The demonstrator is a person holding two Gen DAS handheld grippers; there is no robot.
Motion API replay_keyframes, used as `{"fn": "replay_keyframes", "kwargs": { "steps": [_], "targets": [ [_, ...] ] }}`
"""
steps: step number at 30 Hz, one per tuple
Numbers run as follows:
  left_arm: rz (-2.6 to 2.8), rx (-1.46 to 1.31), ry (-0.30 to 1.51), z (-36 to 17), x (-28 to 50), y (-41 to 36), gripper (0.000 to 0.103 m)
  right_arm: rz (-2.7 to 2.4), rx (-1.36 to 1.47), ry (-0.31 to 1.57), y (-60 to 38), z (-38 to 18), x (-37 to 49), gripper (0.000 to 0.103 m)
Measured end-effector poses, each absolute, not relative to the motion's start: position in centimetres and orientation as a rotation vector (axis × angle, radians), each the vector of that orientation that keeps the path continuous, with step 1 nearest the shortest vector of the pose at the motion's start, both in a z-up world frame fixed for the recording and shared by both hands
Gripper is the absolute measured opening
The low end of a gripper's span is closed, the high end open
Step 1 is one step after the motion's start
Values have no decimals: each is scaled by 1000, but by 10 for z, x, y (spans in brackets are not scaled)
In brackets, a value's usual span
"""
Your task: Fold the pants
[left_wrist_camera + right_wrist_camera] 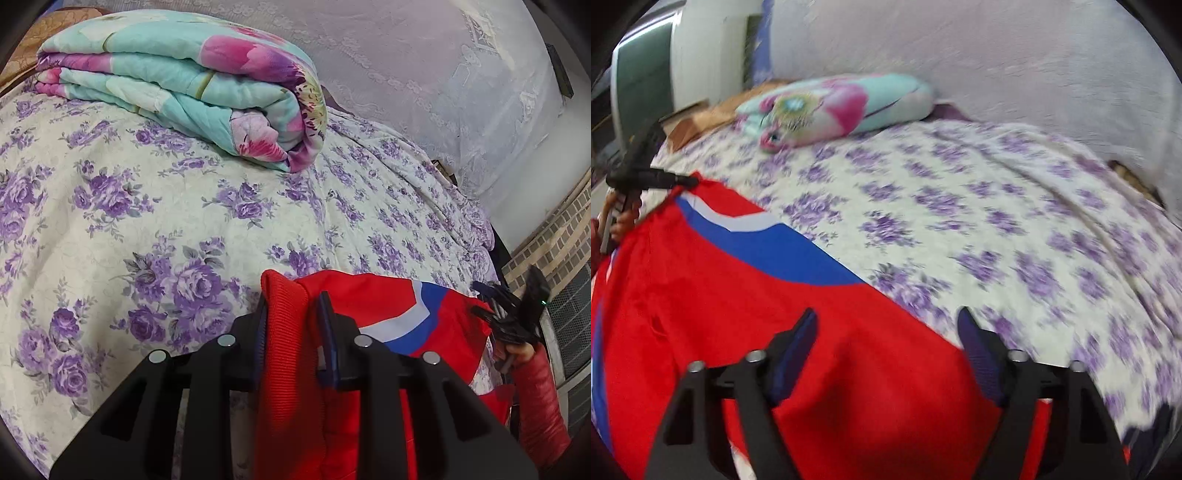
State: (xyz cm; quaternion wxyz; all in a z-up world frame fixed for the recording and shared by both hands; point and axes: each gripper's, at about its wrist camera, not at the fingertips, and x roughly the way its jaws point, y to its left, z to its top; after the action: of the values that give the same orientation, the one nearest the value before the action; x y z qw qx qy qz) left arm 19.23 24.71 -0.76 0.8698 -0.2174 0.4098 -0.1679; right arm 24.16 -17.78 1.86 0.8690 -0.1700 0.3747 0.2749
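Note:
Red pants [746,302] with a blue and white stripe [768,240] lie on the flowered bed sheet [997,221]. In the left wrist view my left gripper [294,306] is shut on the pants' red ribbed hem [284,332], which stands up between the blue pads. The same gripper shows at the far left of the right wrist view, nipping the pants' edge [685,181]. My right gripper [886,317] hangs over the red cloth with its jaws wide apart and no pad pressing on it. From the left wrist view it appears at the far right [517,314], held by a hand in a red sleeve [539,398].
A folded turquoise and pink quilt [184,85] lies at the head of the bed, against a wall draped in white lace [424,74]. The bed's edge drops off at the right by a brick-patterned wall [554,236]. The right wrist view is blurred.

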Motion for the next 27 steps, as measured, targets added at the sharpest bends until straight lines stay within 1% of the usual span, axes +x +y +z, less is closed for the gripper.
{"fn": "replay_keyframes", "kwargs": {
  "steps": [1, 3, 5, 6, 7, 8, 9, 11, 13, 18, 21, 25, 27],
  "targets": [
    [-351, -455, 858, -8, 193, 247, 24, 598, -361, 812, -175, 12, 253, 56],
    [-353, -459, 860, -9, 194, 247, 24, 623, -355, 855, -173, 0, 266, 44],
    [-355, -464, 863, -10, 195, 247, 24, 648, -347, 904, -170, -17, 274, 44],
    [-355, -464, 864, -10, 196, 247, 24, 653, -350, 880, -169, -19, 272, 42],
    [-353, -462, 862, -10, 196, 246, 24, 655, -353, 873, -169, -19, 270, 35],
    [-353, -457, 859, -9, 195, 246, 24, 657, -354, 867, -168, -19, 266, 23],
    [-352, -450, 853, -8, 194, 245, 24, 641, -355, 860, -167, -17, 263, 13],
    [-351, -432, 833, -4, 192, 242, 21, 597, -366, 852, -165, -15, 255, 8],
    [-353, -405, 794, 5, 187, 239, 13, 552, -418, 815, -158, -7, 239, 7],
    [-377, -419, 725, 20, 170, 241, 12, 490, -431, 715, -153, 36, 191, 6],
    [-390, -448, 667, 32, 150, 243, 12, 461, -467, 637, -146, 66, 135, 6],
    [-401, -476, 571, 48, 106, 249, 12, 459, -476, 546, -144, 82, 51, 6],
    [-412, -495, 545, 49, 76, 252, 16, 470, -461, 520, -147, 80, 12, 6]
  ]
}}
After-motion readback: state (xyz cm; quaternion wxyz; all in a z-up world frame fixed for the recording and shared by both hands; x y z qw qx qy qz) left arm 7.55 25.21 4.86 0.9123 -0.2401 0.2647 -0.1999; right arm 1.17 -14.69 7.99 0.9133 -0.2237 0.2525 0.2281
